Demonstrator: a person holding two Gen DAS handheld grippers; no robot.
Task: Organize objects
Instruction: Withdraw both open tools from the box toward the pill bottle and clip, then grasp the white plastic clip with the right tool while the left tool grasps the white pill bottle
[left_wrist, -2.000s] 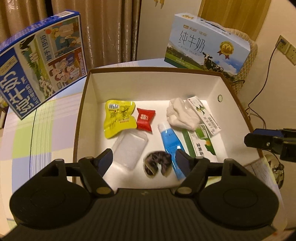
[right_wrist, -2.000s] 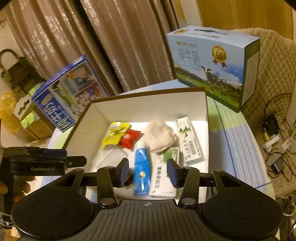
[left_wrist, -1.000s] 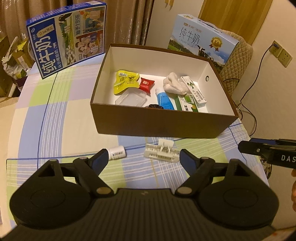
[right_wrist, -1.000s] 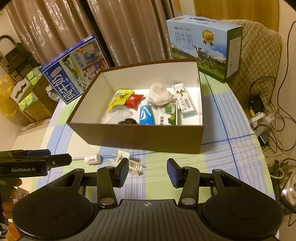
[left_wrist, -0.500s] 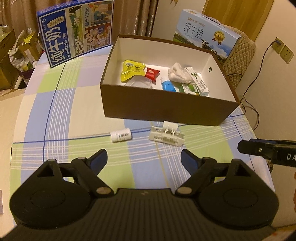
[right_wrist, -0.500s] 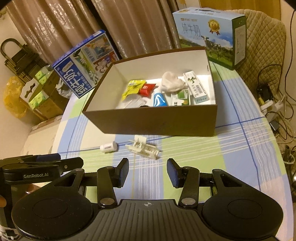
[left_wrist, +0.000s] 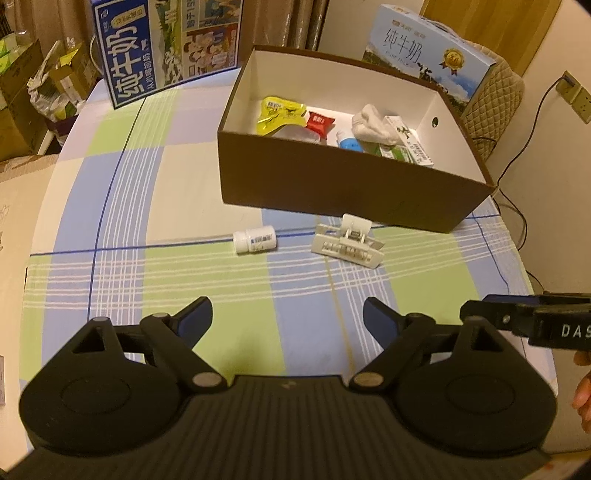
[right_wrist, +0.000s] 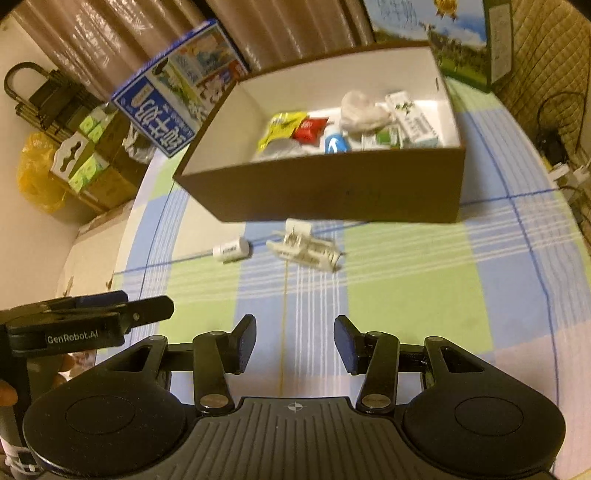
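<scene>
Pill bottle (left_wrist: 255, 239): small and white, lying on its side on the checked tablecloth (left_wrist: 155, 206), just near of the brown box's near wall and left of the clip.
Clip (left_wrist: 348, 244): a white plastic clip, also flat on the cloth, just right of the bottle, close to the box wall but not touching it as far as can be seen.
Brown box (left_wrist: 332, 184): open-topped, white inside, standing at the far middle of the table; it holds a yellow packet (left_wrist: 277, 113), a red sachet (left_wrist: 320, 122), a blue tube (left_wrist: 348, 143), a crumpled white cloth (left_wrist: 373, 126) and a green-and-white carton (left_wrist: 406, 144).
Milk cartons: a dark blue one (left_wrist: 166, 48) stands far left of the box, a pale blue one (left_wrist: 428, 48) far right.
Left gripper (left_wrist: 287, 314): jaws wide and opening, nothing between them, hanging over the cloth near of the bottle and clip.
Right gripper (right_wrist: 294, 341): jaws parted and opening, nothing between them, over the cloth near of the clip.
</scene>
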